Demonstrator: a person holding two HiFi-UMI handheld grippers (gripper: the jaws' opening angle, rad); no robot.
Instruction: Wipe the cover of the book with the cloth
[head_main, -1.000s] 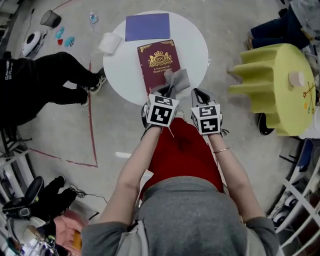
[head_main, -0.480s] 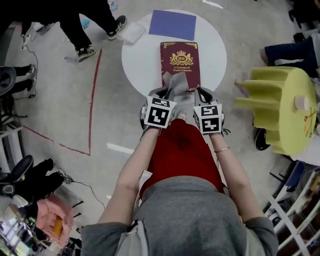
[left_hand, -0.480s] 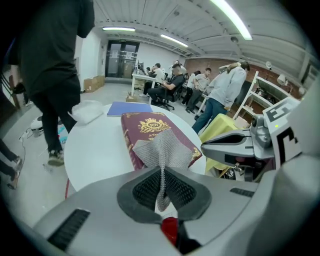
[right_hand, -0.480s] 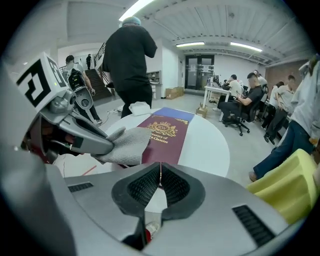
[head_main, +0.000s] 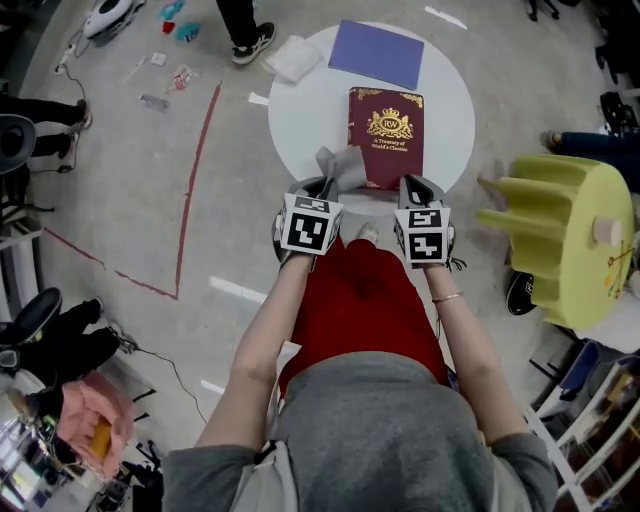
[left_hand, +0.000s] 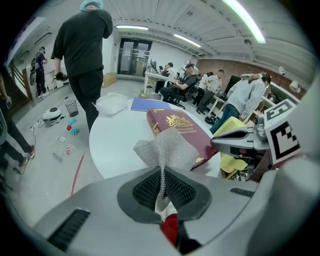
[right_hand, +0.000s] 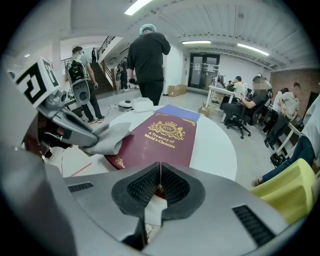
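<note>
A maroon book (head_main: 386, 136) with a gold crest lies closed on the round white table (head_main: 300, 120). My left gripper (head_main: 322, 186) is shut on a grey mesh cloth (head_main: 340, 166), which hangs over the table just left of the book's near left corner. In the left gripper view the cloth (left_hand: 167, 149) fans out from the shut left gripper (left_hand: 161, 172), in front of the book (left_hand: 180, 131). My right gripper (head_main: 414, 186) is shut at the book's near right corner. The right gripper view shows the right gripper (right_hand: 160, 172) closed, with the book (right_hand: 161, 137) just ahead and the cloth (right_hand: 111, 138) at left.
A blue sheet (head_main: 378, 53) lies at the table's far side, and a white bundle (head_main: 293, 58) at its far left edge. A yellow-green stool (head_main: 560, 235) stands to the right. A person in black (left_hand: 84, 55) stands beyond the table; red tape (head_main: 195, 170) marks the floor.
The cloth has slid left off the book's near end, carried by my left gripper. The right gripper has come in to the book's near right corner. The head view has shifted.
</note>
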